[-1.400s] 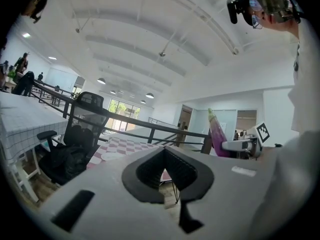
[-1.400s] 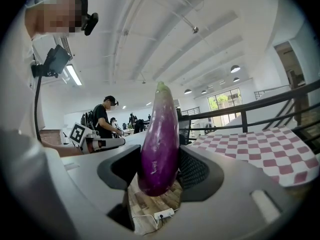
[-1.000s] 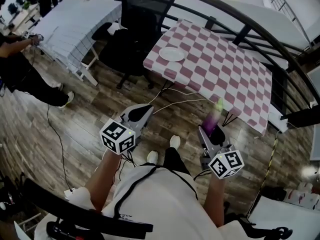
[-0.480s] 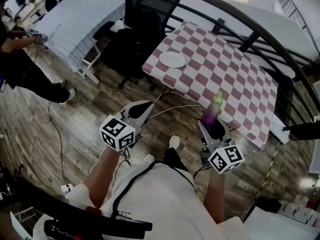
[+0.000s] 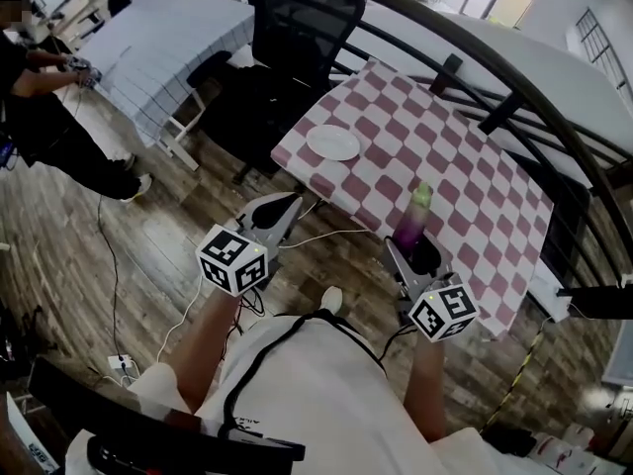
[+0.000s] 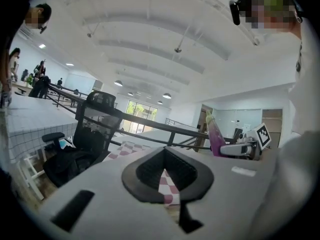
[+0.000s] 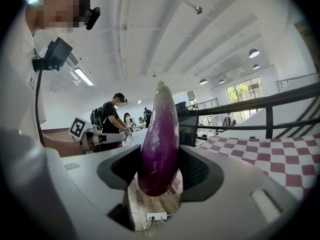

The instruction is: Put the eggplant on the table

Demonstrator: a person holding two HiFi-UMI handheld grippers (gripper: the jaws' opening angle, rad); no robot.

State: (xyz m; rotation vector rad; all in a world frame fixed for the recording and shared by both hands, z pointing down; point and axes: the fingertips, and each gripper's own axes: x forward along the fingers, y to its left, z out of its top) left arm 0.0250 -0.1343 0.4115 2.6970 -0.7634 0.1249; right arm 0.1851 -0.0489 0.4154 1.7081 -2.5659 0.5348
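A long purple eggplant [image 5: 410, 224] with a green tip stands upright between the jaws of my right gripper [image 5: 413, 248], which is shut on it. In the right gripper view the eggplant [image 7: 160, 144] fills the gap of that right gripper [image 7: 160, 170]. The table [image 5: 447, 135] with a pink-and-white checked cloth lies just ahead; the eggplant's tip overlaps its near edge. My left gripper [image 5: 281, 209] hangs over the floor short of the table, jaws together and holding nothing. The left gripper [image 6: 167, 178] view shows the eggplant [image 6: 215, 136] off to its right.
A white plate [image 5: 333, 142] sits near the table's left corner. A black office chair [image 5: 287, 38] stands left of the table, a black railing [image 5: 514, 87] arches across it. A white-clothed table [image 5: 163, 38] and a person [image 5: 40, 107] are at far left. Cables [image 5: 326, 236] lie on the wood floor.
The table has drawn closer in the head view. Both grippers moved toward it, and the eggplant's tip now overlaps the table's near edge. Both grips are unchanged.
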